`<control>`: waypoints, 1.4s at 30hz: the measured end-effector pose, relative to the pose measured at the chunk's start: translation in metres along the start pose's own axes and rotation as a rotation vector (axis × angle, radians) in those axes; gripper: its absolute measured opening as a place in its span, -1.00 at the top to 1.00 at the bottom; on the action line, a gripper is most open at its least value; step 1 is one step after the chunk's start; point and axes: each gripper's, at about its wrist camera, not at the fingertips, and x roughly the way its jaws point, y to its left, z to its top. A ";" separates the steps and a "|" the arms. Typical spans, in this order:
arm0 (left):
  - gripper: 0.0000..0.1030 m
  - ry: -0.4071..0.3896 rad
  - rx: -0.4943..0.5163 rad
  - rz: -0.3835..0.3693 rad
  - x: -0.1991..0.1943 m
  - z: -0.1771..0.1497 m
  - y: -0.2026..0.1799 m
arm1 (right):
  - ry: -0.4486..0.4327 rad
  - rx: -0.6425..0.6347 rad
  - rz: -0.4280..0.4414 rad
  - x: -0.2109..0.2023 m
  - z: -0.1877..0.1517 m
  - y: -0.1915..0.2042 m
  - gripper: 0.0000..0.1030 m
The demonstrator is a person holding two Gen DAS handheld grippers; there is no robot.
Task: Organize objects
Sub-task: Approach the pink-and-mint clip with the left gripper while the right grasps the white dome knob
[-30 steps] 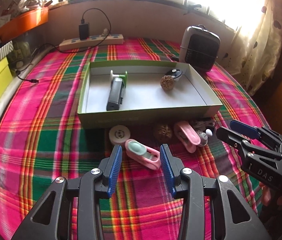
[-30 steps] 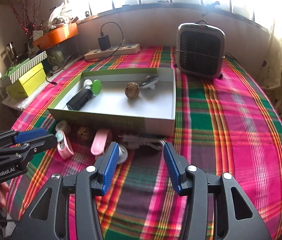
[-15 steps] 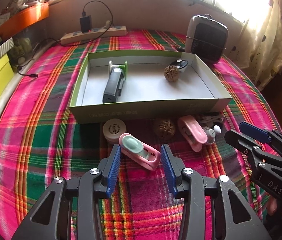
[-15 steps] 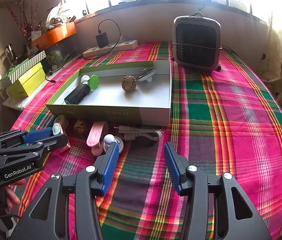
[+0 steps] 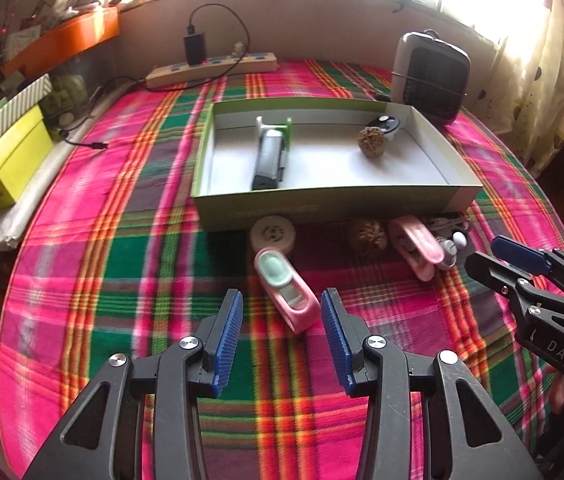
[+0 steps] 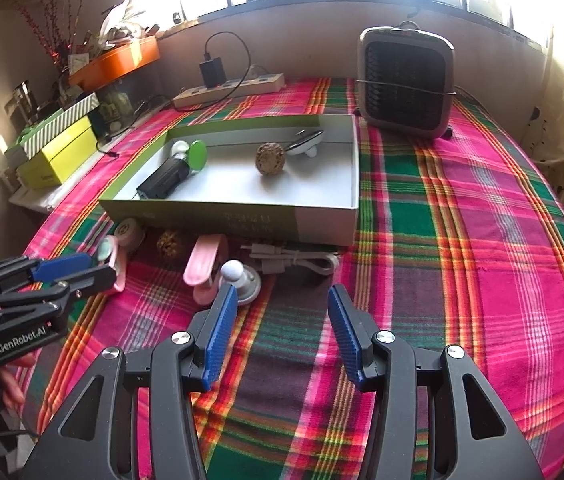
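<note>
A pink device with a mint top [image 5: 285, 292] lies on the plaid cloth, its near end between the fingers of my left gripper [image 5: 282, 304]. The gripper is open, with a gap on each side of the device. Near it lie a white disc [image 5: 273, 234], a brown ball [image 5: 366, 236], a pink clip [image 5: 415, 246] and a white cable [image 6: 293, 260], all in front of the green-edged box [image 5: 321, 200]. The box holds a black device [image 5: 270, 156], a second brown ball [image 5: 371, 142] and a small gadget [image 5: 383, 124]. My right gripper [image 6: 282, 296] hovers open over bare cloth.
A small heater [image 6: 405, 84] stands behind the box at the right. A power strip [image 5: 212, 70] with a charger lies along the back wall. A yellow box [image 5: 2, 168] and an orange tray [image 5: 62, 36] sit at the left. Curtains hang at the right.
My left gripper has crept forward and tipped, so the pink device now lies between its fingertips; its jaws stand slightly wider. The right gripper has kept still.
</note>
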 end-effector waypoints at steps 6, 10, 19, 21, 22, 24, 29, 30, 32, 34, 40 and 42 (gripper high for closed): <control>0.24 0.009 -0.023 0.004 0.002 -0.003 0.009 | 0.033 -0.045 -0.002 0.006 -0.006 0.008 0.06; 0.24 0.013 -0.044 -0.018 0.005 -0.003 0.012 | 0.047 -0.049 -0.001 0.012 -0.004 0.009 0.06; 0.24 0.020 -0.060 -0.019 0.016 0.002 0.012 | 0.068 -0.082 -0.016 0.024 0.006 0.017 0.06; 0.24 0.025 -0.059 -0.017 0.018 0.003 0.013 | 0.069 -0.087 -0.023 0.025 0.007 0.019 0.06; 0.24 0.021 -0.060 -0.019 0.019 0.004 0.013 | 0.070 -0.087 -0.026 0.026 0.008 0.019 0.06; 0.24 0.020 -0.061 -0.019 0.021 0.005 0.014 | 0.071 -0.089 -0.035 0.028 0.009 0.019 0.06; 0.24 0.010 -0.059 -0.025 0.023 0.007 0.017 | 0.074 -0.094 -0.056 0.030 0.011 0.020 0.06; 0.24 0.007 -0.061 -0.030 0.023 0.007 0.018 | 0.074 -0.095 -0.060 0.030 0.011 0.021 0.06; 0.24 0.002 -0.057 -0.037 0.024 0.006 0.019 | 0.075 -0.098 -0.068 0.030 0.012 0.022 0.06; 0.24 -0.003 -0.044 -0.035 0.023 0.006 0.019 | 0.075 -0.095 -0.073 0.031 0.012 0.022 0.06; 0.25 -0.017 -0.030 -0.034 0.024 0.005 0.019 | 0.074 -0.090 -0.079 0.031 0.012 0.022 0.06; 0.26 -0.018 -0.031 -0.040 0.024 0.005 0.020 | 0.073 -0.086 -0.079 0.031 0.012 0.022 0.06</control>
